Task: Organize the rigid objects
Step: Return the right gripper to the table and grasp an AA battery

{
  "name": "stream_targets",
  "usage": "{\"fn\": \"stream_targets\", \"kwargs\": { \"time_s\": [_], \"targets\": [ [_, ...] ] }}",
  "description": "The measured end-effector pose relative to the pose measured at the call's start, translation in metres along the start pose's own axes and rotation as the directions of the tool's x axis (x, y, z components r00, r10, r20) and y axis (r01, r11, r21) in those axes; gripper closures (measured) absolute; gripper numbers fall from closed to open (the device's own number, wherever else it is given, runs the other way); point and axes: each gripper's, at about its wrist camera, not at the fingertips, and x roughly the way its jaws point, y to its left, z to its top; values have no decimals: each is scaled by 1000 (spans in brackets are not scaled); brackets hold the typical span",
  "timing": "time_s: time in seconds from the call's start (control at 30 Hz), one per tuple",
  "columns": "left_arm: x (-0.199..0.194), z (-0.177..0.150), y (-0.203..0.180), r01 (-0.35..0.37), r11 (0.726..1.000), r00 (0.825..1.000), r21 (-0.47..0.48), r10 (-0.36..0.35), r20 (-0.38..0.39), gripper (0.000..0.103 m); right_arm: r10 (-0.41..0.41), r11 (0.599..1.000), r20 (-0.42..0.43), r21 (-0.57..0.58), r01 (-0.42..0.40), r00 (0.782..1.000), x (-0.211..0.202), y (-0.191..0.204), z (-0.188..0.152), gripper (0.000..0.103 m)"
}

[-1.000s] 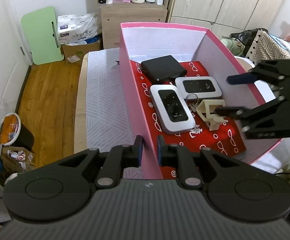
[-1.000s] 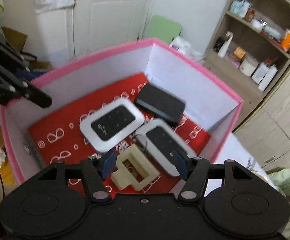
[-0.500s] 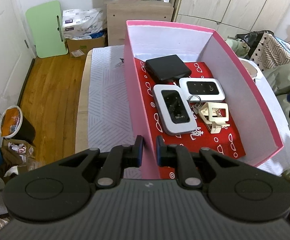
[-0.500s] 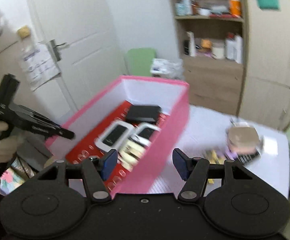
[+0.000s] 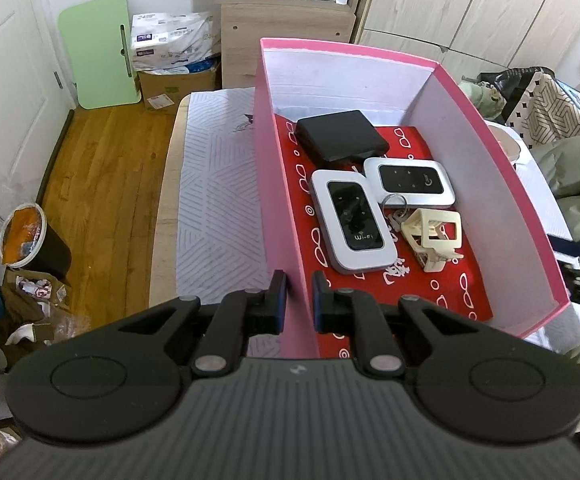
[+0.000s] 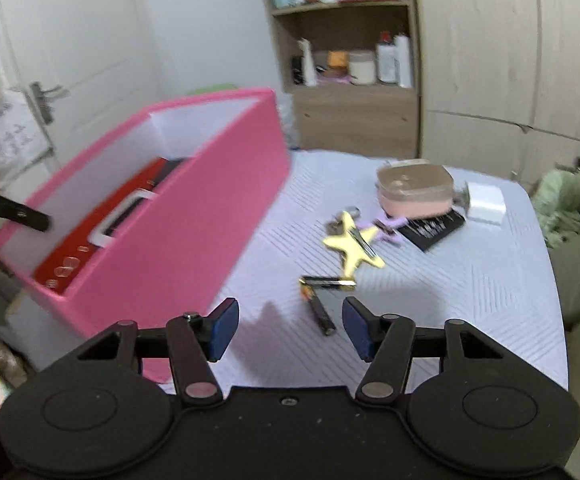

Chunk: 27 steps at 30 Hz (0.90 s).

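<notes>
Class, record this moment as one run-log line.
left tongs: clamped on pink box wall | right tongs: empty, closing, over batteries | box: two routers

The box looks like matt pink card with plain white inner walls, and a red printed paper lines its floor. The two routers have glossy black faces in smooth silver-white plastic frames; the black case is matt. The holder is cream plastic beside a metal key ring. The table cover looks like ribbed white cloth. The floor is varnished wood.
</notes>
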Motion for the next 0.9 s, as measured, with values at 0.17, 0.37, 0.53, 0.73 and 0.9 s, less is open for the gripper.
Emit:
{"fn": "stream_targets", "kwargs": {
  "time_s": [0.17,0.37,0.53,0.73,0.9],
  "targets": [
    [-1,1,-1,0,1000,1000,4,0,-7,91,-51,999,-5,-16,51,999,24,-2,-5,65],
    [0,2,-3,-6,1000,1000,12,6,-13,91,-50,988,-112,-153,32,992,43,0,7,75],
    [0,3,-3,-6,1000,1000,17,6,-12,91,-15,978,-165,-209,-20,986,51,0,16,73],
    [0,2,-1,-5,1000,1000,20,5,-13,91,19,983,-213,-175,-57,977,52,-9,25,92],
    [1,2,-3,-3,1000,1000,24,4,-13,91,35,994,-175,-94,-52,984,47,-15,22,92]
  ]
}}
